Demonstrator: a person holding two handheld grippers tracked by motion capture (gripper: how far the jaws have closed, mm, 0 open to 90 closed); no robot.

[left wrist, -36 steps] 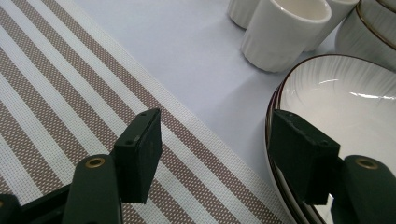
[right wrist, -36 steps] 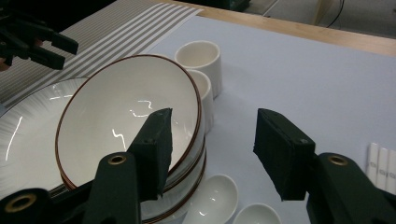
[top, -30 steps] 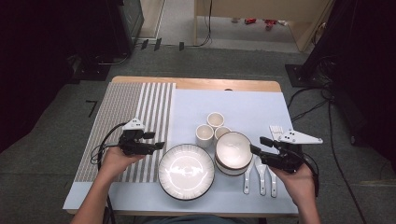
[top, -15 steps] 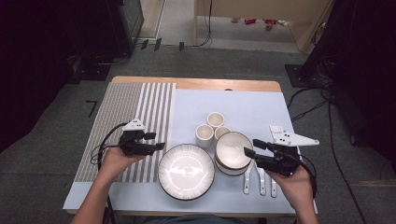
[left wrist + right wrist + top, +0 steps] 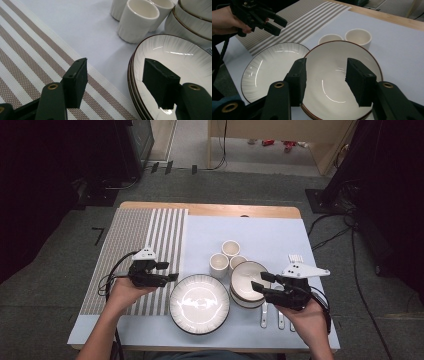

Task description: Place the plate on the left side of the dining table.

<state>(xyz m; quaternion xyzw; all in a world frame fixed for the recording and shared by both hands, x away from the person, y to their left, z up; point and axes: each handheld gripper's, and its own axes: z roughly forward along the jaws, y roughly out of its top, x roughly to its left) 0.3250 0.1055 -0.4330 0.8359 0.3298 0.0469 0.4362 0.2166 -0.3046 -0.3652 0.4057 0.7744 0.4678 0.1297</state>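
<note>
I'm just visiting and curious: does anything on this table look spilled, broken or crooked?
Nothing stands out. The plates, stacked bowls and three cups sit upright and clean, the spoons lie side by side, and the striped mat lies flat.

No text, label, brand or number is readable on anything here.

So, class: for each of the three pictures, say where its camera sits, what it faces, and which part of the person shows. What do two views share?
High view: above the person's side, looking forward and down on the table; both forearms, left gripper and right gripper show.
Left gripper view: rides on the left gripper, facing the plate stack and striped mat; open jaws show.
Right gripper view: rides on the right gripper, over the bowl; open jaws and the other hand show.
Shared: both gripper views show the cups.
</note>
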